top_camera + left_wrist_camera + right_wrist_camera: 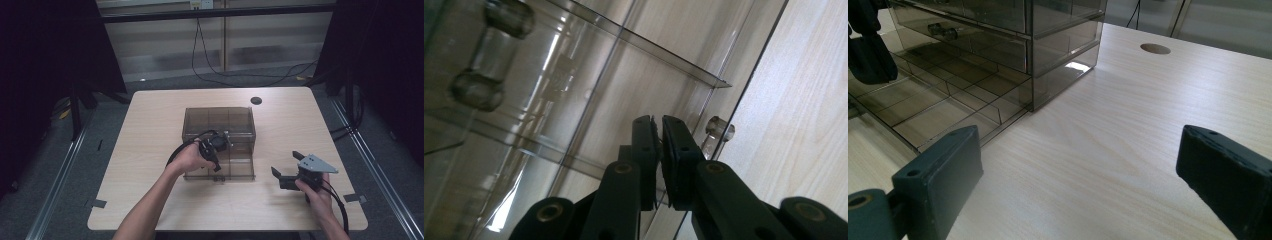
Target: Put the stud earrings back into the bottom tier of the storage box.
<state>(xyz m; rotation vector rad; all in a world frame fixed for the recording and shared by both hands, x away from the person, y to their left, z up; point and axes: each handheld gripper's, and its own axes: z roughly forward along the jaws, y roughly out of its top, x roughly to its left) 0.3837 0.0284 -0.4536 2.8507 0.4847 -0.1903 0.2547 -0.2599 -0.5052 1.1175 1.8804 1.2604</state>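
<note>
A light wood-grain table [150,150] stands on a grey floor, with dark curtains to either side and a pale wall behind, where black cables [210,65] hang down and trail along the floor. Near the table's far edge is a round cable hole [256,100], also seen in the right gripper view [1155,48].

At the middle of the table sits a smoked transparent drawer cabinet [219,122], with its lower drawer [235,167] pulled out toward the person. In the right gripper view the open drawer [933,100] shows thin dividers that split it into several compartments, and a closed upper drawer with a small handle sits above it.

The left gripper [220,142] is held in the person's left hand [192,159] over the open drawer, close against the cabinet front. In the left gripper view its jaws are drawn almost together on a thin clear edge of the drawer [704,145], with a small clear knob [719,127] just beside the tips; the left gripper [660,131] appears clamped on that panel.

The right gripper [287,165] rests in the right hand [316,192] near the table's front right, well apart from the cabinet, its grey three-cornered plate on top. Its jaws stand wide apart with nothing between them, over bare tabletop in the right gripper view [1078,165].
</note>
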